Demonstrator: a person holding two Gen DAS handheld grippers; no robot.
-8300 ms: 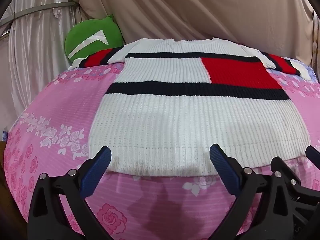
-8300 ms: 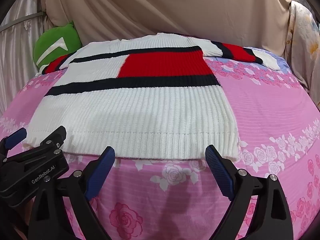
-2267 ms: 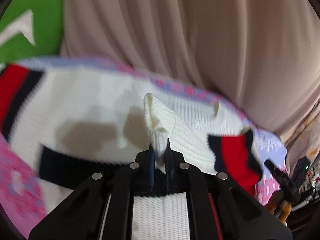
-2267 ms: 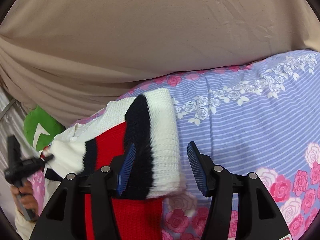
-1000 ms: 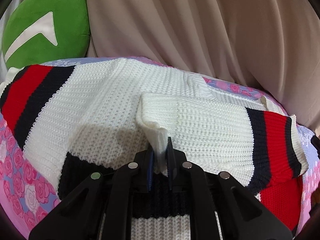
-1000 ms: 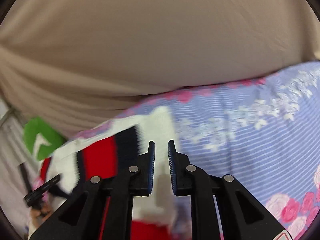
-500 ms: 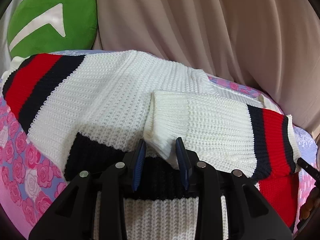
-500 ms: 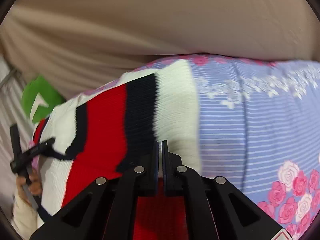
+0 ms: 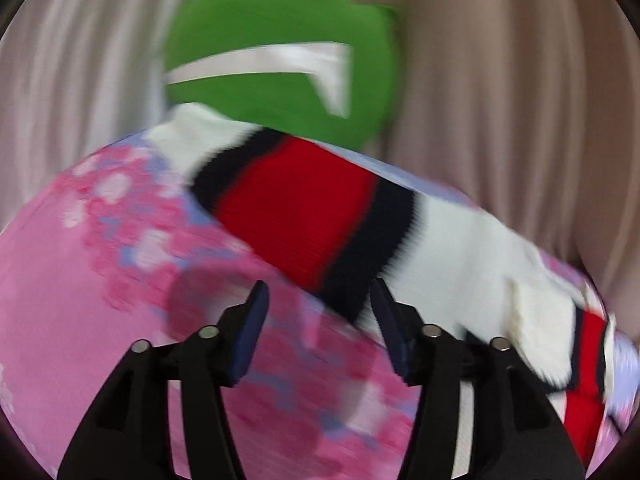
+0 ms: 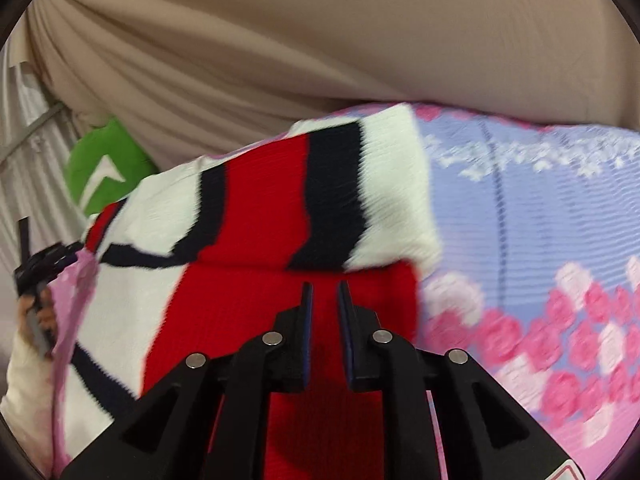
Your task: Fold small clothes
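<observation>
A white knit sweater with red and navy stripes lies on a pink floral bed. Its left sleeve (image 9: 304, 204) stretches out flat toward a green cushion. My left gripper (image 9: 316, 312) is open and empty just in front of that sleeve's navy band. The right sleeve (image 10: 320, 196) lies folded over the sweater's red chest panel (image 10: 320, 320). My right gripper (image 10: 323, 300) hovers over the red panel with its jaws slightly apart and nothing between them. The left view is blurred by motion.
A green cushion (image 9: 280, 52) with a white mark leans on the beige curtain (image 10: 320, 40) behind the bed. The bedsheet is pink with roses (image 9: 80, 280) near me and lilac striped (image 10: 540, 200) at the far right. The other hand-held gripper (image 10: 36, 264) shows at the left edge.
My left gripper has let go of the folded right sleeve, opened wide and swung left to the outstretched left sleeve. My right gripper has opened a little and drawn back over the red panel.
</observation>
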